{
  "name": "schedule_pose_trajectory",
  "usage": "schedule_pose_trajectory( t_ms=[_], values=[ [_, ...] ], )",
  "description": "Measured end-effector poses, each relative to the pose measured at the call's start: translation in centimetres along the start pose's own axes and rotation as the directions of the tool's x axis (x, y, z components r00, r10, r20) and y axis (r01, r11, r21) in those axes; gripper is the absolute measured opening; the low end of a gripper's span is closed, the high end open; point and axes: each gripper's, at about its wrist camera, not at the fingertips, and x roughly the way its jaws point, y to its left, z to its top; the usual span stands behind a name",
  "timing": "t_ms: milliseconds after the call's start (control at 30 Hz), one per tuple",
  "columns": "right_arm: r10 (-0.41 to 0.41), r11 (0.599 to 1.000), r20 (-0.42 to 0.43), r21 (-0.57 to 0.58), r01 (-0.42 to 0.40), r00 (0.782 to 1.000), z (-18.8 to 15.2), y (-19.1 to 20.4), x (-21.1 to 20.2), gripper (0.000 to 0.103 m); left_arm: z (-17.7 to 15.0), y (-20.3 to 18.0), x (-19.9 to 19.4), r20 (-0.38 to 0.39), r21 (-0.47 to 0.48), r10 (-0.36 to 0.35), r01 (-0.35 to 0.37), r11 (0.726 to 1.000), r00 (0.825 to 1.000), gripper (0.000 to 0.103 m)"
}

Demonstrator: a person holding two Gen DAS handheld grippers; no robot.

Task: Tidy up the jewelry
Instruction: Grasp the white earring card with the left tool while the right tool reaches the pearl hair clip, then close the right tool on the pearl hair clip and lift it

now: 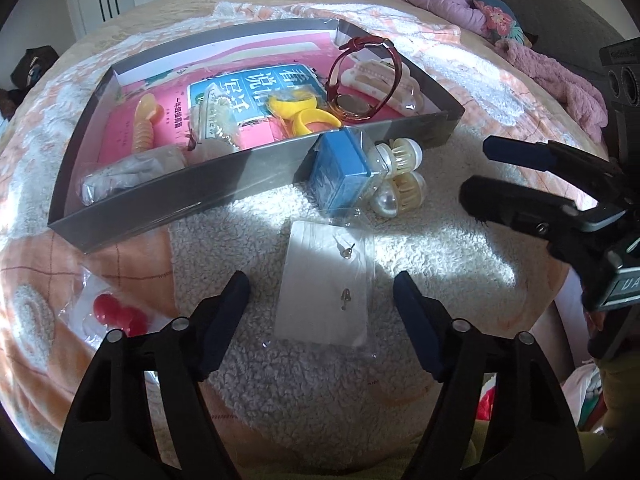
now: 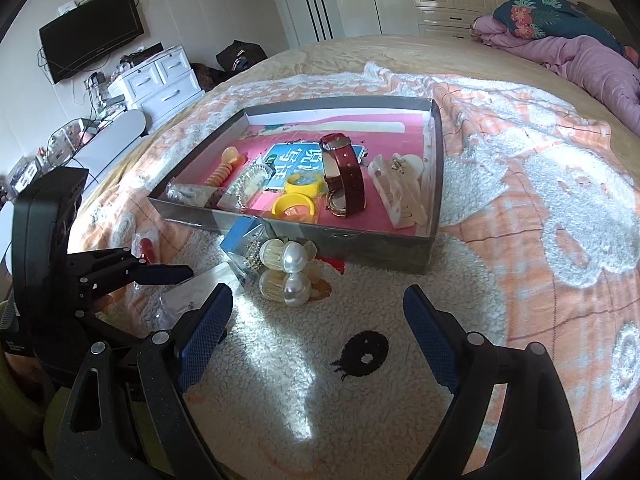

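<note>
Earring card in a clear plastic sleeve [image 1: 326, 280] lies on the fluffy white blanket [image 1: 304, 380], just in front of the grey shallow cardboard tray [image 1: 160, 204]. Left gripper [image 1: 322, 312] straddles it, jaws wide, empty. Right gripper [image 2: 318, 338] hovers nearby, jaws wide, empty.

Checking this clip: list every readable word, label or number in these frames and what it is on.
"看", "说话", "写话": large white characters on the blue panel of the pink booklet lying in the grey tray.
"一年级": small black print on the pink cover; the remainder is blurred.
"UA": partial label on the right gripper body.
Nothing else legible.
</note>
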Motion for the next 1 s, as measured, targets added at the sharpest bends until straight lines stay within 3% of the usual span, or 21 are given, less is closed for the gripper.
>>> schedule_pose_trajectory(
  t_ms=[67,200,433,600,700,1000],
  values=[
    [0.001,1.000,-0.012,-0.009,-0.001,1.000,0.1,0.1,0.7,0.086,0.1,0.0,0.2,0.003,0.004,0.004,-0.004,1.000,1.000,0.056],
    [0.007,1.000,-0.037,-0.027,-0.008,0.999,0.4,0.3,2.2,0.084,0.0,0.1,0.0,0.014,0.019,0.021,-0.022,1.000,1.000,0.035],
    [0.043,0.997,-0.075,-0.060,-0.048,0.996,0.9,1.1,4.5,0.064,-0.4,0.6,-0.8,0.025,-0.002,-0.003,0.003,1.000,1.000,0.033],
    [0.055,0.991,-0.073,-0.119,-0.063,0.996,0.7,1.8,5.2,0.057,-0.5,0.9,-1.2,0.031,-0.025,-0.025,0.026,0.999,0.999,0.033],
    [0.083,0.987,-0.068,-0.128,-0.092,0.994,0.4,1.8,4.9,0.042,-0.5,1.0,-1.3,0.035,-0.032,-0.029,0.030,0.999,0.999,0.033],
    [0.076,0.994,-0.032,-0.076,-0.078,0.997,-0.5,0.6,2.6,0.042,-0.5,1.6,-2.4,0.057,-0.055,-0.025,0.028,0.998,0.998,0.033]
  ],
)
